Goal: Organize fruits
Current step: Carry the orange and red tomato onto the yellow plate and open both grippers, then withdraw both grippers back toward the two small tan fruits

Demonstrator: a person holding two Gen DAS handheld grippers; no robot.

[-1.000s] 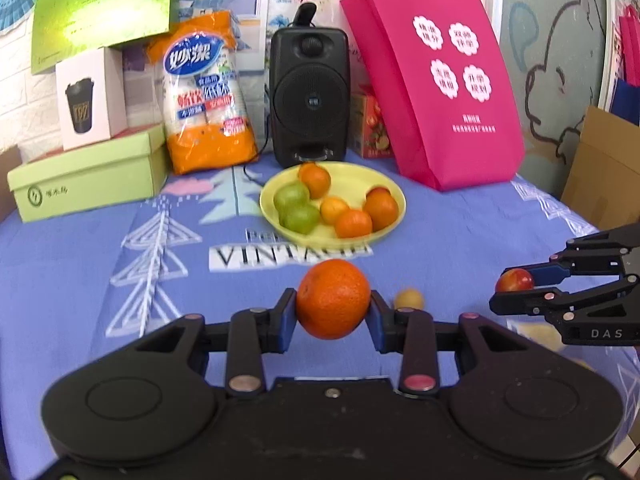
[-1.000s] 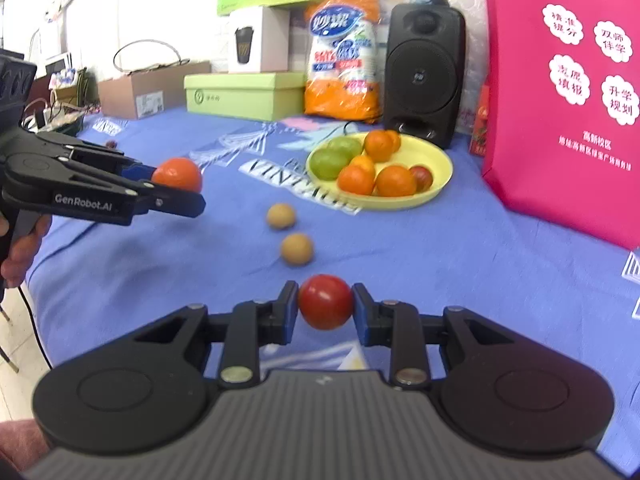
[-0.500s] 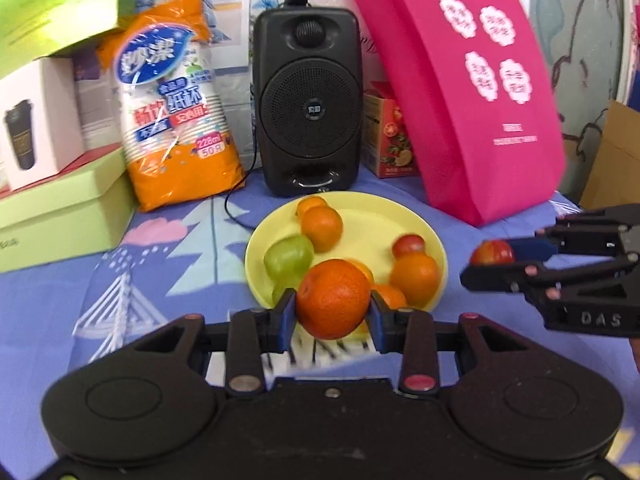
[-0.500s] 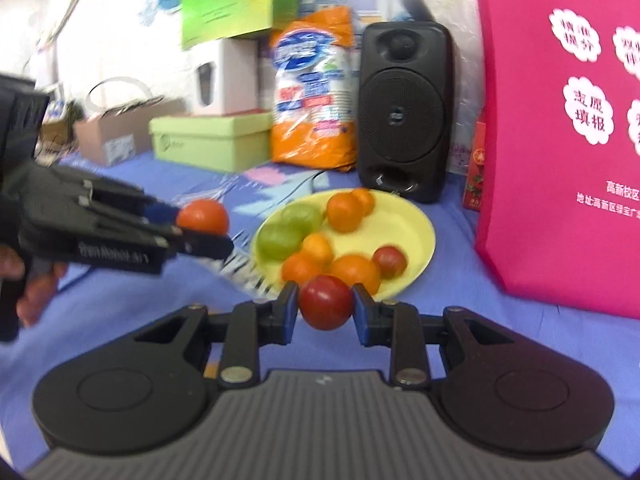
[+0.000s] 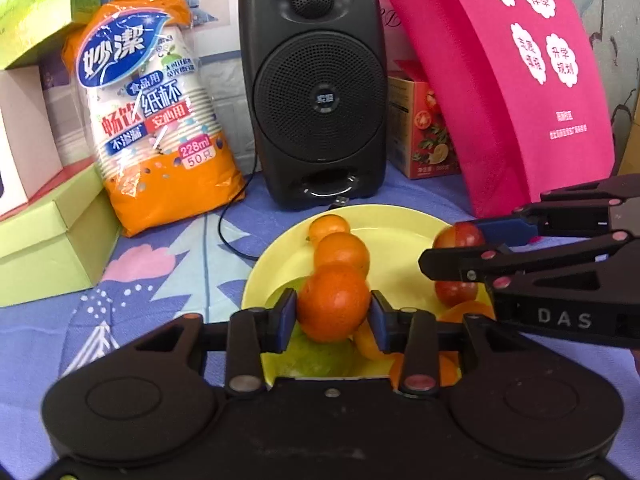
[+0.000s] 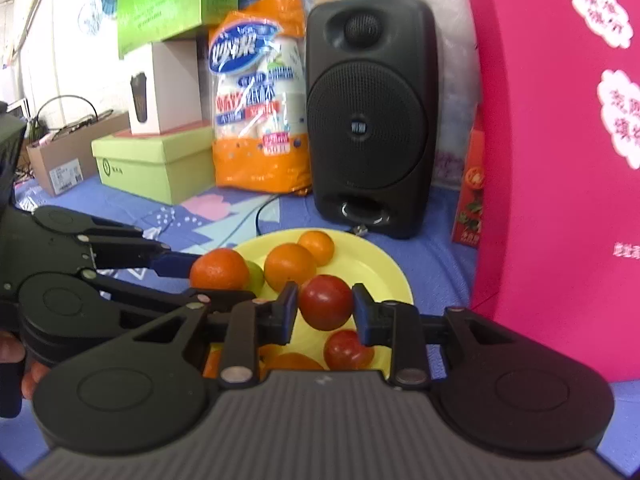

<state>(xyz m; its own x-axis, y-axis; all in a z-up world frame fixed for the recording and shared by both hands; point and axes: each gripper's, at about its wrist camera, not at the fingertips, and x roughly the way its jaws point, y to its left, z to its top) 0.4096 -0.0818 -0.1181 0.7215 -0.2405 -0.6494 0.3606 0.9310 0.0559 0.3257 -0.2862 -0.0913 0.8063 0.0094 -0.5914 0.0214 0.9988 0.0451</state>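
My left gripper (image 5: 333,316) has a big orange (image 5: 334,306) between its blue pads, low over the near side of the yellow plate (image 5: 384,224); its jaws are opening. My right gripper (image 6: 325,312) is shut on a red tomato (image 6: 326,302) above the same plate (image 6: 384,264). The plate holds several oranges (image 5: 340,252), a green fruit (image 5: 320,360) and another tomato (image 5: 456,292). Each gripper shows in the other's view: the right one (image 5: 456,246) at the right, the left one (image 6: 216,280) at the left, close beside each other.
A black speaker (image 5: 316,88) stands just behind the plate, its cable trailing on the blue cloth. A pink bag (image 5: 520,80) leans at the right beside a small carton (image 5: 424,128). An orange pack of paper cups (image 5: 152,112) and a green box (image 5: 52,236) are at the left.
Both grippers have moved forward from the open cloth to over the yellow plate, carrying the orange and the tomato. The speaker and bag now loom much closer.
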